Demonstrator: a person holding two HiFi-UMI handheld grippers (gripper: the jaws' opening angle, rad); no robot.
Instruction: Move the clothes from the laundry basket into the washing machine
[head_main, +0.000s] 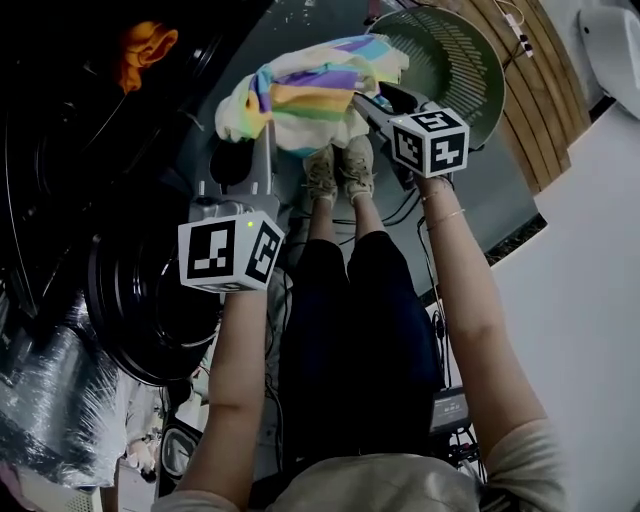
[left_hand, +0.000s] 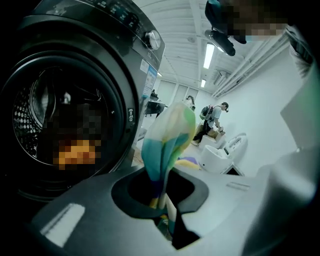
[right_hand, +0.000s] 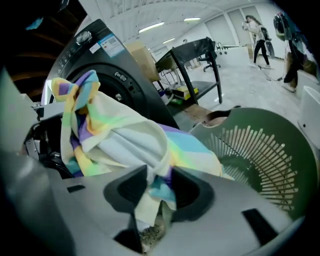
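A pastel striped cloth (head_main: 310, 95) hangs in the air between the green laundry basket (head_main: 460, 60) and the dark washing machine (left_hand: 100, 75). My left gripper (head_main: 268, 130) is shut on the cloth's left end; in the left gripper view a fold of the cloth (left_hand: 167, 140) rises out of the left gripper (left_hand: 160, 200), close to the drum opening. My right gripper (head_main: 360, 103) is at the cloth's right side, over the basket rim (right_hand: 260, 150). The right gripper (right_hand: 155, 185) stands open, with a loose fold of the cloth (right_hand: 125, 140) drooping between the jaws. An orange garment (head_main: 145, 45) lies inside the drum.
The washer's round door (head_main: 140, 300) hangs open at the left, below the drum. The person's shoes (head_main: 338, 165) stand on the grey floor under the cloth. A white surface (head_main: 590, 300) fills the right side. Plastic-wrapped items (head_main: 50, 400) sit at the lower left.
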